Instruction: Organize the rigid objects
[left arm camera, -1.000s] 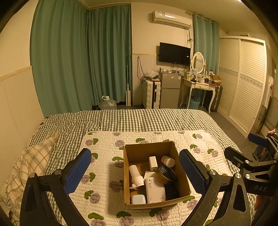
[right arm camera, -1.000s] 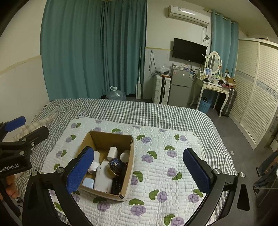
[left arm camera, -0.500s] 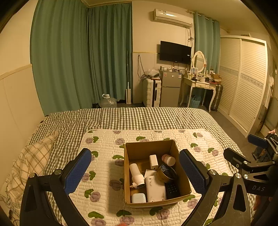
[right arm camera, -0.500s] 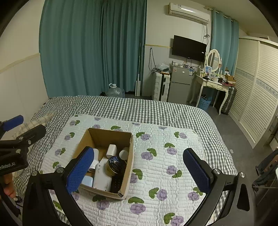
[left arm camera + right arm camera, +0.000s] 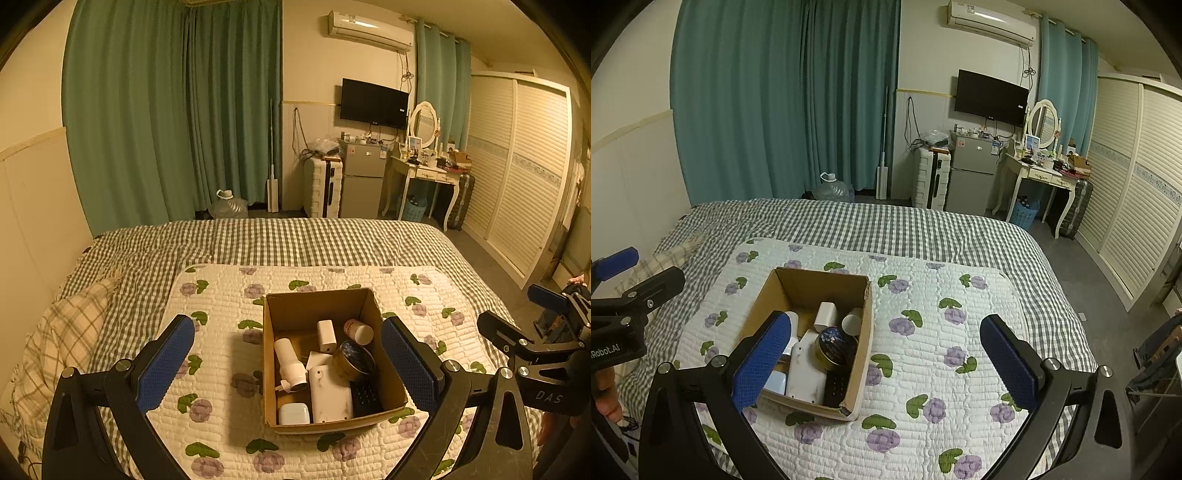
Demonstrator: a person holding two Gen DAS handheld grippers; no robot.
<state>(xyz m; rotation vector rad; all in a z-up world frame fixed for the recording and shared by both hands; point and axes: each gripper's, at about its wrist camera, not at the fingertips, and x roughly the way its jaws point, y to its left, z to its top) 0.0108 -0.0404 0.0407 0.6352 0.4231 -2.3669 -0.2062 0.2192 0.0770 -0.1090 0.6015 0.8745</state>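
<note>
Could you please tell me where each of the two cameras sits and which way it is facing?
Left wrist: on the left gripper, above the bed's near end, looking down at the box centred between its open fingers; the right gripper shows at right.
Right wrist: on the right gripper, further right, box left of centre; the left gripper at left.
Both share the box, quilt, and far wall.

- The left gripper (image 5: 288, 363) is held in the air with its two blue-padded fingers (image 5: 166, 363) spread wide, and nothing is between them.
- The right gripper (image 5: 886, 363) is also wide apart and holds nothing.
- Each gripper shows at the edge of the other's view: the right one on the left gripper's right side, the left one on the right gripper's left side.
- Below the left gripper's body, part of a hand (image 5: 605, 395) is visible.
</note>
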